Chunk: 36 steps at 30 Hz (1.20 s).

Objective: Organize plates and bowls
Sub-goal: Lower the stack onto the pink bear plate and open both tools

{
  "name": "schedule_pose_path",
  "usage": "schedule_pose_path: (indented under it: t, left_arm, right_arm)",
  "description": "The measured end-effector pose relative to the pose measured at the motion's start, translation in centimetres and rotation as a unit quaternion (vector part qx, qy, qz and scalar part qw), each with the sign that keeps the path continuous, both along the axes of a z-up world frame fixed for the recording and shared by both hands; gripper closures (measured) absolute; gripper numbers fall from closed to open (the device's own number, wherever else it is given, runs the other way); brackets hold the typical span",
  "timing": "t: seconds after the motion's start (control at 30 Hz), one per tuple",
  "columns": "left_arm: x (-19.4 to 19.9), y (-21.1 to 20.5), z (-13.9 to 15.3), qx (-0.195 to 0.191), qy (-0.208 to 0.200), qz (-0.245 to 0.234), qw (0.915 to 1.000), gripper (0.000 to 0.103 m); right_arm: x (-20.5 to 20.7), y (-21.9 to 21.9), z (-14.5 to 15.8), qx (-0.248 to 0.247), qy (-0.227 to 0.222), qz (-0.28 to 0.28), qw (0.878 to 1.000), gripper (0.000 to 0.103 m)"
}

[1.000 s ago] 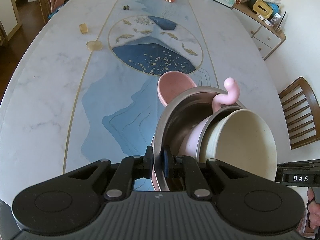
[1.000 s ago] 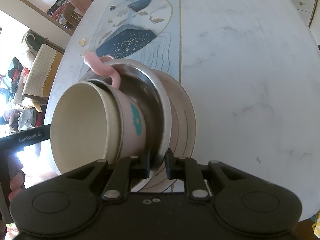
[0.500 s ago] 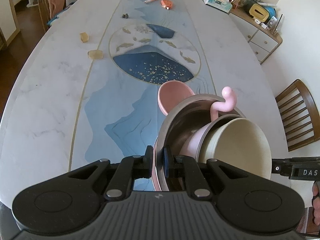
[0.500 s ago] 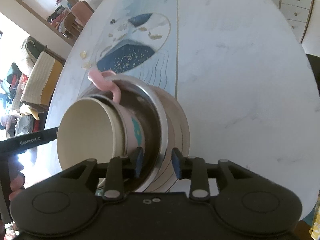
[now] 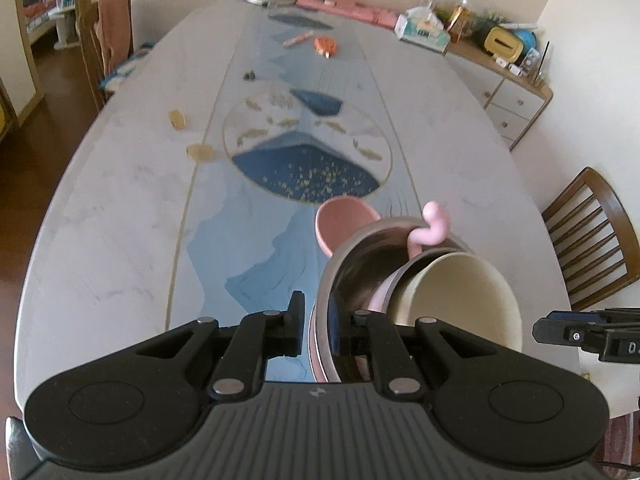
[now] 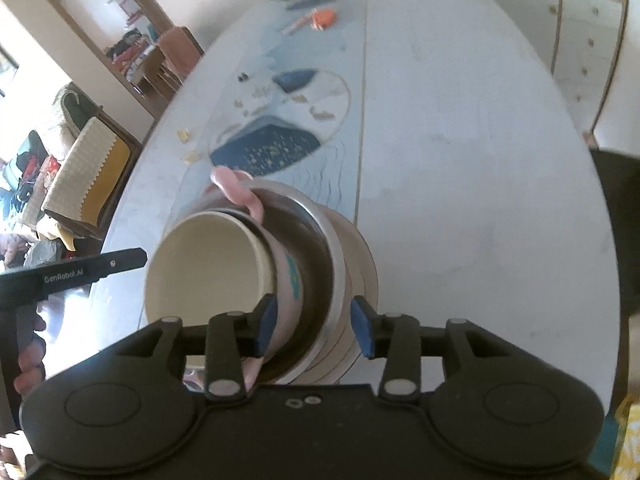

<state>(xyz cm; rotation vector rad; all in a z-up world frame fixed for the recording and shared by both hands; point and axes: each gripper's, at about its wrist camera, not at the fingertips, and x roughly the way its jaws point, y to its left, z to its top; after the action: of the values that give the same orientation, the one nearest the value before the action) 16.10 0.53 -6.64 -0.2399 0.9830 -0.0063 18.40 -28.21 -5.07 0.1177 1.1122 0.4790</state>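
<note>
Left gripper (image 5: pixel 316 330) pinching steel bowl (image 5: pixel 340 264) rim, stack base hidden at 6 o'clock, right gripper (image 6: pixel 314 326) fingers spreading, astride pink cup (image 6: pixel 286 276), clear of it.

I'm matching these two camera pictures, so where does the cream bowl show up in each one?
Left wrist view: the cream bowl sits lower right, innermost of the nested stack.
Right wrist view: cream bowl sits left of centre, its mouth facing the camera.
Shared landmark: the curly pink handle just above it.
</note>
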Motion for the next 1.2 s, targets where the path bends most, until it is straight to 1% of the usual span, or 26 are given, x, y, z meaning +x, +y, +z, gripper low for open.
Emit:
schedule_pose_path:
  t: [0.1, 0.17, 0.2, 0.23, 0.3, 0.4, 0.47, 0.6, 0.67, 0.73, 0.83, 0.9, 1.0, 1.07, 1.1, 1.13, 1.17, 1.2]
  left_arm:
    - [-0.8, -0.3, 1.0, 0.010, -0.017, 0.001, 0.9998, 0.090]
    - [-1.5, -0.5, 1.5, 0.013, -0.026, 0.004, 0.9996, 0.078]
    - [-1.9, -0.6, 1.8, 0.014, -0.032, 0.006, 0.9994, 0.065]
    - [-2.3, -0.8, 2.1, 0.019, -0.042, 0.009, 0.9989, 0.048]
    - [-3.3, -1.3, 2.6, 0.031, -0.061, 0.013, 0.9976, 0.034]
    - [-4.4, -2.5, 3.3, 0.044, -0.078, 0.012, 0.9959, 0.034]
    - [-5.3, -3.3, 3.7, 0.051, -0.087, 0.016, 0.9948, 0.034]
    - [-7.5, -5.4, 4.7, 0.063, -0.111, 0.022, 0.9916, 0.033]
    - [-8.4, -6.3, 4.9, 0.069, -0.115, 0.025, 0.9906, 0.031]
    - [-9.5, -7.1, 5.1, 0.063, -0.119, 0.030, 0.9905, 0.030]
    - [-11.2, -8.5, 5.4, 0.066, -0.125, 0.028, 0.9895, 0.029]
    - [-12.5, -9.5, 5.6, 0.069, -0.134, 0.026, 0.9883, 0.023]
    - [-14.2, -10.8, 6.0, 0.064, -0.146, 0.029, 0.9868, 0.023]
    - [-15.1, -11.4, 6.1, 0.059, -0.148, 0.032, 0.9868, 0.021]
    - [-15.5, -11.7, 6.0, 0.056, -0.150, 0.034, 0.9866, 0.018]
    - [-16.0, -12.1, 6.0, 0.053, -0.151, 0.035, 0.9864, 0.012]
    - [-16.3, -12.4, 5.9, 0.052, -0.153, 0.036, 0.9863, 0.009]
    - [-16.7, -12.7, 5.8, 0.054, -0.153, 0.038, 0.9861, 0.003]
  right_arm:
    - [-1.2, 0.2, 1.1, 0.001, -0.032, 0.011, 0.999, 0.050]
    - [-1.8, 0.3, 1.7, 0.004, -0.048, 0.016, 0.999, 0.045]
    - [-2.1, 0.3, 2.1, 0.006, -0.057, 0.019, 0.998, 0.042]
    - [-2.3, 0.3, 2.3, 0.008, -0.064, 0.022, 0.998, 0.040]
    - [-2.8, 0.2, 2.8, 0.013, -0.075, 0.029, 0.997, 0.039]
    - [-3.5, -0.3, 3.3, 0.019, -0.084, 0.034, 0.996, 0.037]
    - [-4.0, -0.7, 3.6, 0.021, -0.091, 0.037, 0.995, 0.033]
    - [-5.6, -1.6, 4.3, 0.025, -0.115, 0.046, 0.992, 0.021]
    - [-6.5, -1.9, 4.7, 0.028, -0.129, 0.052, 0.990, 0.017]
    - [-7.5, -2.4, 5.1, 0.032, -0.143, 0.051, 0.988, 0.009]
    - [-8.9, -3.3, 5.6, 0.041, -0.159, 0.043, 0.985, 0.004]
    - [-9.9, -3.8, 5.9, 0.043, -0.170, 0.041, 0.984, 0.002]
    - [-11.6, -4.4, 6.2, 0.039, -0.190, 0.039, 0.980, 0.001]
    - [-12.5, -4.7, 6.3, 0.039, -0.198, 0.036, 0.979, 0.001]
    - [-13.0, -5.0, 6.4, 0.038, -0.203, 0.033, 0.978, 0.000]
    - [-13.5, -5.1, 6.4, 0.037, -0.209, 0.031, 0.977, 0.000]
    - [-13.8, -5.3, 6.4, 0.036, -0.214, 0.028, 0.976, 0.000]
    - [-14.2, -5.4, 6.4, 0.033, -0.218, 0.024, 0.975, 0.000]
